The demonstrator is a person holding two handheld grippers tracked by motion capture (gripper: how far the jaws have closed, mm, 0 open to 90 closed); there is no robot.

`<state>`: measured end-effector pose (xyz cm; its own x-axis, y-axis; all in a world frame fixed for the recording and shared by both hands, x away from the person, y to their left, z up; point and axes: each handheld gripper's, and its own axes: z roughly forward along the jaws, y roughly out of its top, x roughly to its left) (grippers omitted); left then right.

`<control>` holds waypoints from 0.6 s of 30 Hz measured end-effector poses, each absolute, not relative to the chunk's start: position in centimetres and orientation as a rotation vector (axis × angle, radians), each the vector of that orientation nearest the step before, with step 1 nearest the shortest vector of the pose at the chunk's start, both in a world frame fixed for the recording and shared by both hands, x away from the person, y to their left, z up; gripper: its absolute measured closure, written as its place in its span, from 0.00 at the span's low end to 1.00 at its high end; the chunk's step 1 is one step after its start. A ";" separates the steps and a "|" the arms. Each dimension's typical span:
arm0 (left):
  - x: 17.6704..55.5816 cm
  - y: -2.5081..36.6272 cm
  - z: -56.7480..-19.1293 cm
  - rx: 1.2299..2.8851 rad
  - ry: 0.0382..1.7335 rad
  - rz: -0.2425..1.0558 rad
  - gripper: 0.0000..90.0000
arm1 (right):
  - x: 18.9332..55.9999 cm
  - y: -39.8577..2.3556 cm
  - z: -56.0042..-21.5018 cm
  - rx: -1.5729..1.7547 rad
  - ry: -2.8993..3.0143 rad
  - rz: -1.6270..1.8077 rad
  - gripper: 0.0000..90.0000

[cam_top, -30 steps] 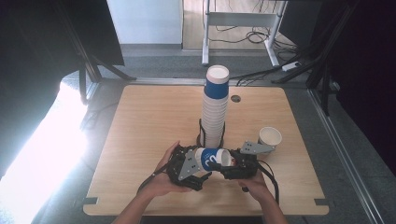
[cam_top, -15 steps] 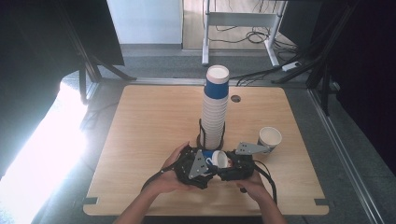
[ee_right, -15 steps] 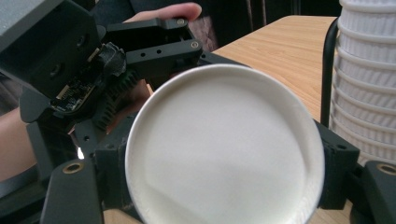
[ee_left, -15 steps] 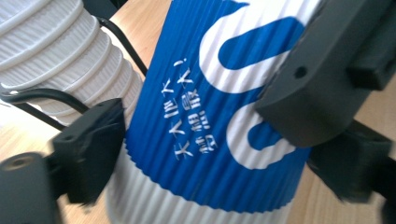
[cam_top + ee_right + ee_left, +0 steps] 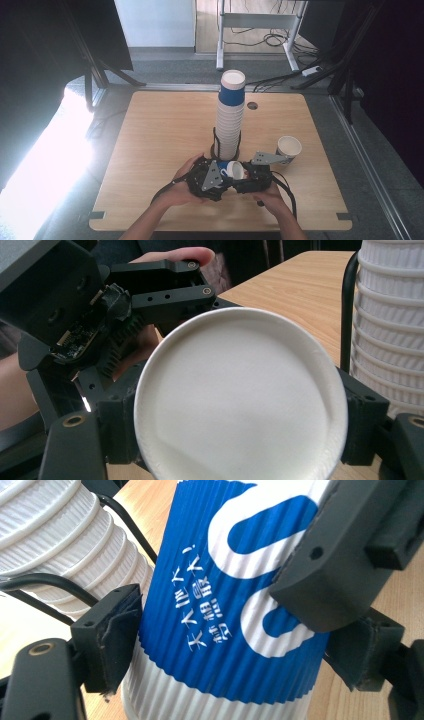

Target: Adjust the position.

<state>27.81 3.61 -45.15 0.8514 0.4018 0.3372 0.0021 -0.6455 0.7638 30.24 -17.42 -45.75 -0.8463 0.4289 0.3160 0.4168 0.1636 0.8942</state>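
Blue-and-white cup (image 5: 232,171), near desk (image 5: 150,130) front edge: left hand-held gripper (image 5: 212,177) just closed, grasping it; right hand-held gripper (image 5: 250,179) loosening, cup between its jaws — handover underway.

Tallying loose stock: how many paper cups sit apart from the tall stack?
2: a blue-and-white ribbed paper cup between both grippers in front of the tall white cup stack, and a white paper cup standing right. Nested ones could be hidden.

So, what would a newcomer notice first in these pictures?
The tall stack of paper cups at the table's middle, its top cup blue, catches the eye first. In front of it, the left claw and right claw meet on one blue and white paper cup. A lone white cup stands at the right.
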 end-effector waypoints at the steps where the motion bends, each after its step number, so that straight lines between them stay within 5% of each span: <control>1: 27.8 3.6 -45.1 2.206 0.289 0.624 0.19 | 30.2 -17.4 -45.8 0.871 2.385 1.833 0.27; 18: 27.7 4.6 -45.3 2.299 0.240 0.738 0.20 | 30.7 -18.7 -43.5 0.784 2.509 1.691 0.23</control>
<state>27.70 4.56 -45.26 0.8204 0.3640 0.4410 -0.0351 -0.7378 0.6741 30.73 -18.66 -43.50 -0.8741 0.4112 0.2586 0.3940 0.2890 0.8725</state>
